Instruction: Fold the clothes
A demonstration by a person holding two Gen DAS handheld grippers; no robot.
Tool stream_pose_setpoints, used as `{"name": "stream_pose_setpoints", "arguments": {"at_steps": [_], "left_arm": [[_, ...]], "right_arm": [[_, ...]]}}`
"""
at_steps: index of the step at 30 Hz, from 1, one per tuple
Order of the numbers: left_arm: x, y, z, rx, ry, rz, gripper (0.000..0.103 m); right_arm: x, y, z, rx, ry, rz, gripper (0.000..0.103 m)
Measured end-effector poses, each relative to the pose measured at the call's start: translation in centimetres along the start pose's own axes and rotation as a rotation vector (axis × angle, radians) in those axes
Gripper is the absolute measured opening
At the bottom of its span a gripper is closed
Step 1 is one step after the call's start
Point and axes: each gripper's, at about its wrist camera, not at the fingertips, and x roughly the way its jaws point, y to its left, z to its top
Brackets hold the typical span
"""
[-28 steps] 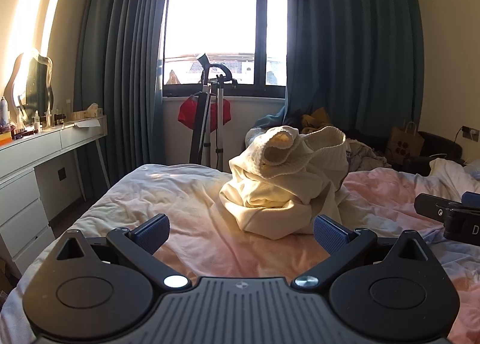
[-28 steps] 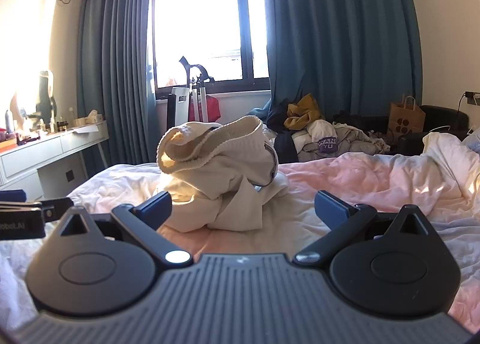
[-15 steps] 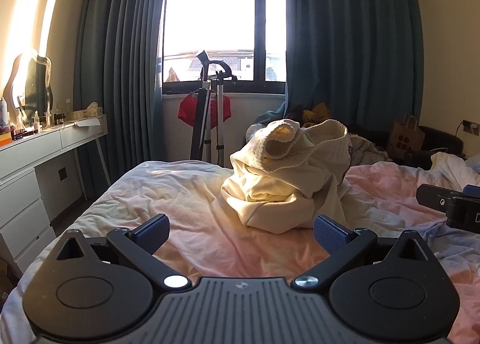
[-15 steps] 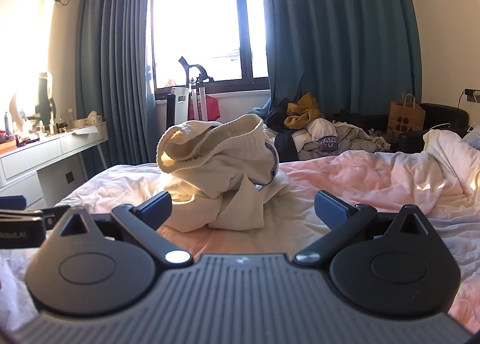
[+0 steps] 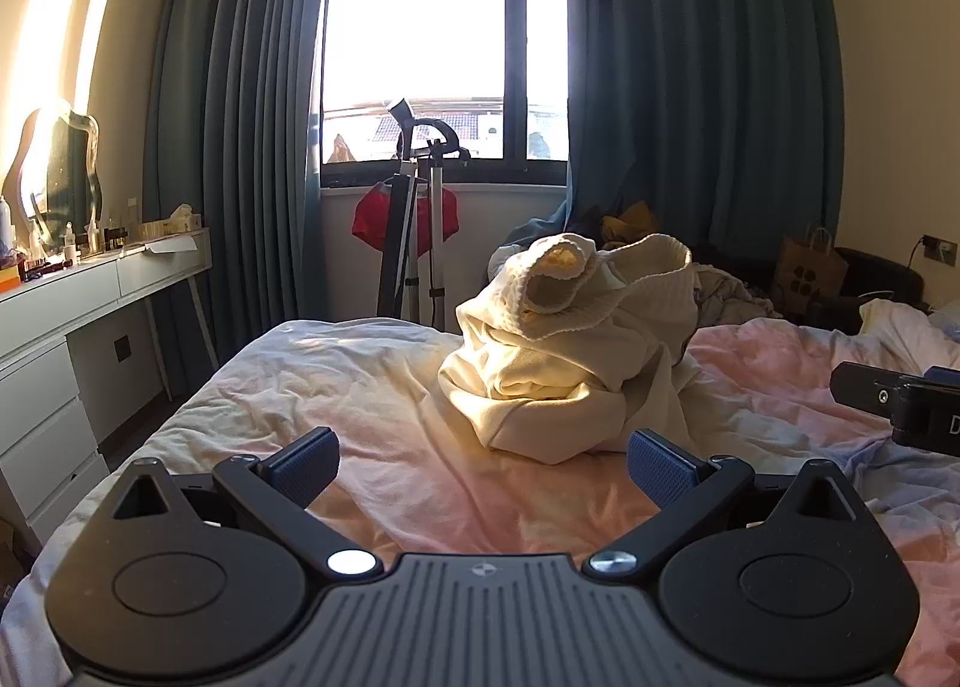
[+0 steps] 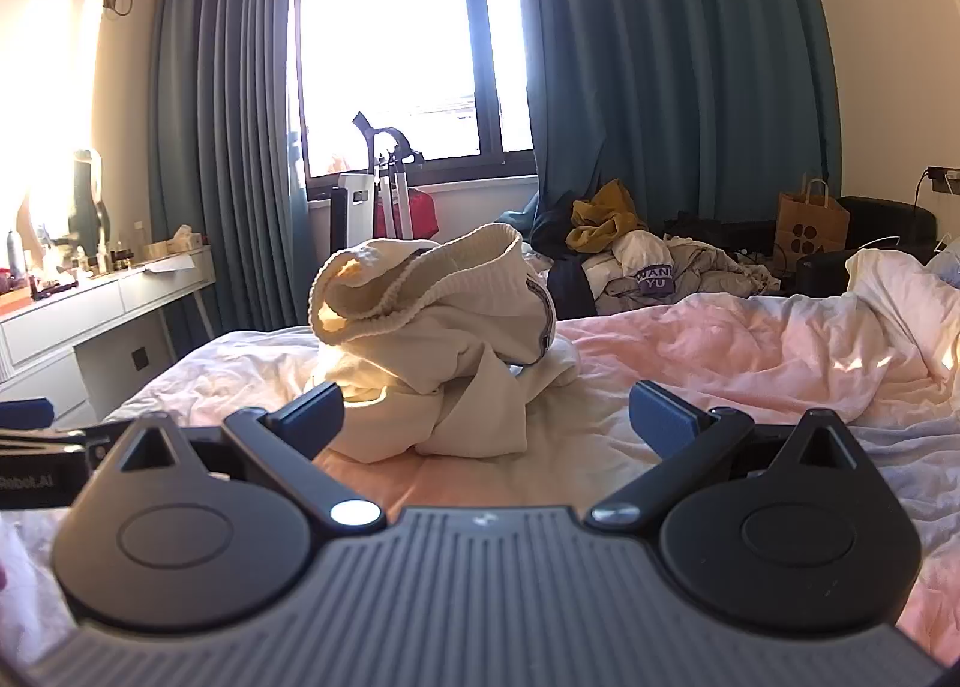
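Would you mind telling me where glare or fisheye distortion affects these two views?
Left wrist view: the window is blown out white, and the curtains bow outward. Right wrist view: sun washes out the mirror corner, while the cream garment stays sharp.

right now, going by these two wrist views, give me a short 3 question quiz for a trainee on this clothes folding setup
1. True or false: the cream garment lies flat and already folded on the bed.
2. Multiple choice: the left gripper is A) shut on the garment, B) open and short of the garment, C) shut on a brown paper bag.
3. Fill in: the right gripper has its jaws ____ with nothing between them.

Key:
1. False. It sits in a crumpled heap with its ribbed band standing up.
2. B
3. open
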Motion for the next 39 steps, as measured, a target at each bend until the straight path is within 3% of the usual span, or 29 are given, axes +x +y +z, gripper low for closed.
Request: {"name": "stream_pose_setpoints", "arguments": {"at_steps": [24, 39], "left_arm": [[1.5, 0.1, -0.4, 0.02, 0.02, -0.007, 0.103], [9.7, -3.3, 1.0, 0.079, 0.07, -0.019, 0.103]], "right_arm": [[0.5, -0.7, 0.0, 0.049, 0.018, -0.011, 0.103], [2.2, -2.4, -0.7, 0.071, 0.052, -0.03, 0.103]]}}
